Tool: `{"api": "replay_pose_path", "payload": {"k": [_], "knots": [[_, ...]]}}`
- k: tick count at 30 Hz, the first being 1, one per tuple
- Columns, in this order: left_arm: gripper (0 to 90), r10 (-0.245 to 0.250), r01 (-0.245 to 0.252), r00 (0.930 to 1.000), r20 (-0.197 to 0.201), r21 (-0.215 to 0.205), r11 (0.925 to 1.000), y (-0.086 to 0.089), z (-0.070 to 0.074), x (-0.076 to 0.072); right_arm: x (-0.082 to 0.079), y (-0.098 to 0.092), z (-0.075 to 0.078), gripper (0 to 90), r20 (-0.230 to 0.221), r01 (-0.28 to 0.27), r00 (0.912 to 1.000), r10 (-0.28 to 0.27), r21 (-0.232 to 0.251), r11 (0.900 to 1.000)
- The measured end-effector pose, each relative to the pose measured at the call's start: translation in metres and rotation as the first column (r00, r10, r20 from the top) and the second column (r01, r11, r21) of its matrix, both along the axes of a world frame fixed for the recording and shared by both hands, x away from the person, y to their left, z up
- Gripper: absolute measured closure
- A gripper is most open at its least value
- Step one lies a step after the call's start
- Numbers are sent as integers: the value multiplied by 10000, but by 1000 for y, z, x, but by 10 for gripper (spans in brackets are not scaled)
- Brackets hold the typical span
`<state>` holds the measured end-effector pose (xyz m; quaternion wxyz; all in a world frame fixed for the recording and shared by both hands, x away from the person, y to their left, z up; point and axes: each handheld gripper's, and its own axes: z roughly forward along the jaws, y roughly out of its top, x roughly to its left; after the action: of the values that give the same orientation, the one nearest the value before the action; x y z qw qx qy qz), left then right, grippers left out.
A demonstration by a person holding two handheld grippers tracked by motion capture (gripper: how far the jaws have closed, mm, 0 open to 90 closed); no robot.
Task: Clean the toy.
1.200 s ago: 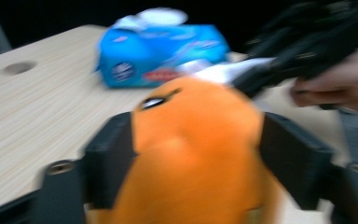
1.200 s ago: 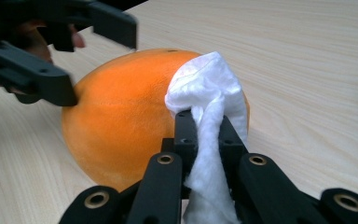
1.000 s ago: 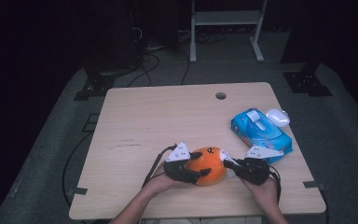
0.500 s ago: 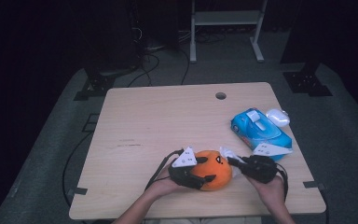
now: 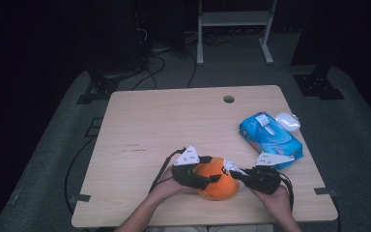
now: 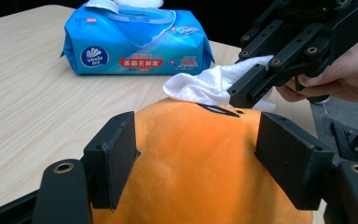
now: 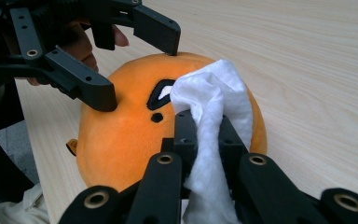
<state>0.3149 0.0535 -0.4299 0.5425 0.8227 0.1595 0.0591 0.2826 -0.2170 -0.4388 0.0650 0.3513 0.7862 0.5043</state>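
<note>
Wiping step: right gripper [image 7: 204, 126] pinches the wipe [image 7: 214, 107] against the orange toy [image 5: 216, 178], which the left gripper [image 6: 209, 158], jaws just widening, straddles; next, rub the wipe across the toy.

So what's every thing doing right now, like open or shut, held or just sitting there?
Orange plush toy: sits on the table, between the left gripper's fingers.
Left gripper: fingers have just been opening, one either side of the toy.
Right gripper: shut on the white wipe.
White wipe: crumpled, pressed against the toy.
Wipes pack: lying flat, lid flipped open.

Left gripper [image 5: 204, 175] opening – right gripper [image 5: 241, 175] clamped
</note>
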Motion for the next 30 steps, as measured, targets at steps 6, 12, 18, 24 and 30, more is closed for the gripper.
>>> {"api": "replay_pose_path", "payload": {"k": [6,12,18,24,30], "knots": [[307,-227,226,9997,30,361,9991,-3,-3,0,0,-1,1,821,-22,-69,10000,69,-71,10000],[347,-143,147,9999,-66,635,9979,-12,-15,-3,0,-4,1,820,-54,-68,10000,66,-297,9995],[514,64,-109,9993,362,1256,9920,-17,-15,-6,-4,-24,10,817,53,102,9999,-101,-290,9995],[635,490,-511,9984,273,821,9953,-14,-10,-5,-15,-54,0,811,-156,384,9991,-396,-714,9967],[667,858,-860,9962,133,209,9961,-6,-5,-1,-13,-62,-7,716,-328,539,9978,-571,-912,9944]]}}
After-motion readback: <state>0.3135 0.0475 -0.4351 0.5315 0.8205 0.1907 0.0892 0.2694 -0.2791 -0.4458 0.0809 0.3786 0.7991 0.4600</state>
